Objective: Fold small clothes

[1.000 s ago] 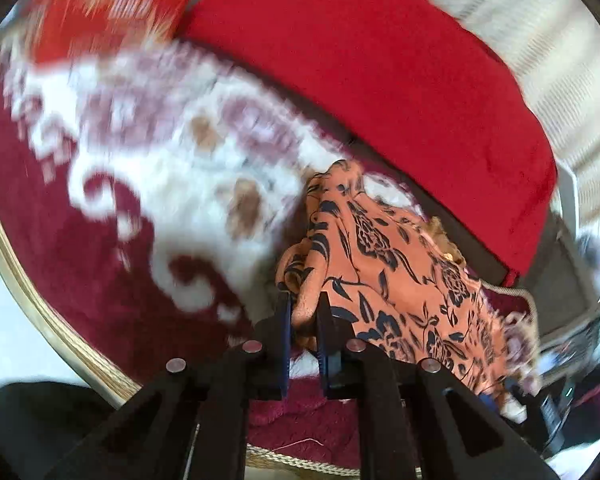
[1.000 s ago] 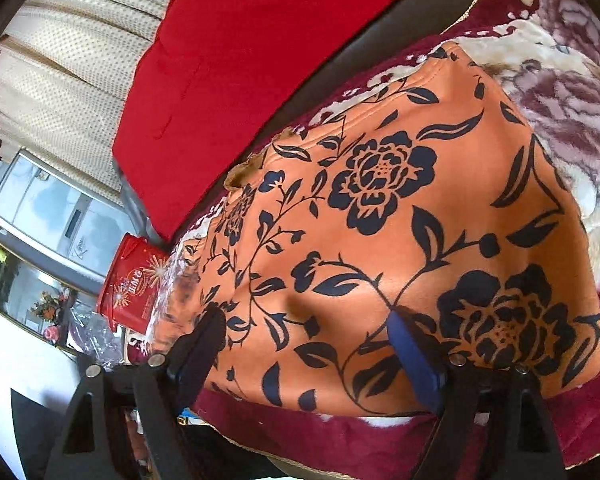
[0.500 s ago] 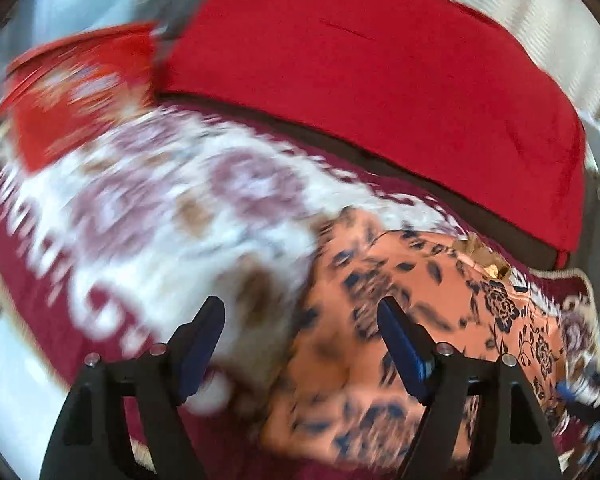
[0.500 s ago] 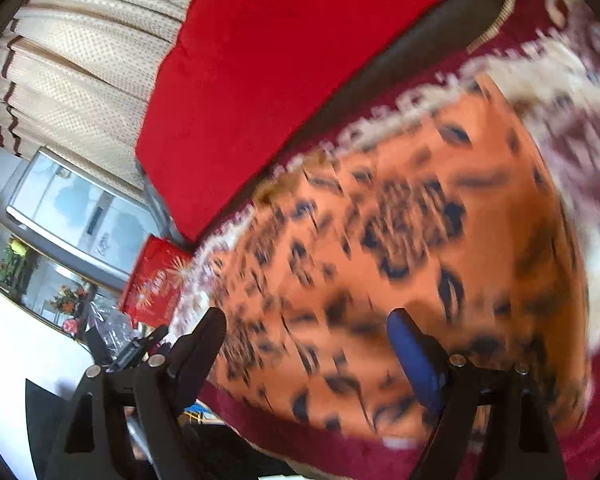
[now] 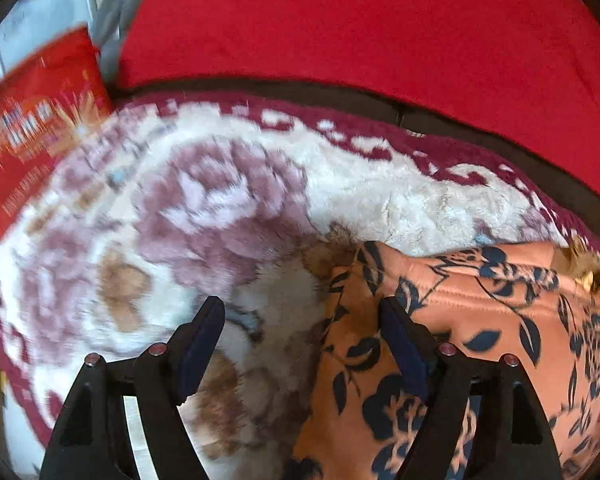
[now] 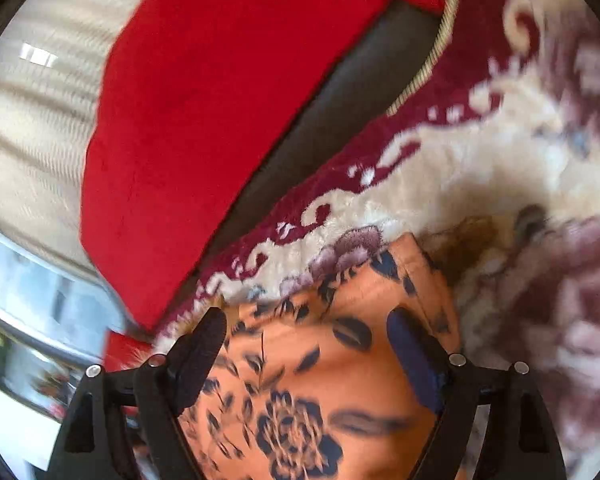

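You have one garment to deal with: an orange cloth with navy flowers (image 5: 480, 320), lying on the plush floral blanket (image 5: 228, 208). Your left gripper (image 5: 302, 322) has just been opening; its two jaws stand wide, the garment's edge between them, unpressed. Your right gripper (image 6: 308, 334) hangs over the same cloth (image 6: 312, 380), jaws spread, gripping nothing. Behind: one red cushion (image 5: 360, 24) and one red printed packet (image 5: 32, 128).

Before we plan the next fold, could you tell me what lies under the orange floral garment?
The orange floral garment rests on a plush cream and maroon rose-patterned blanket. Whatever lies directly beneath the garment is covered.
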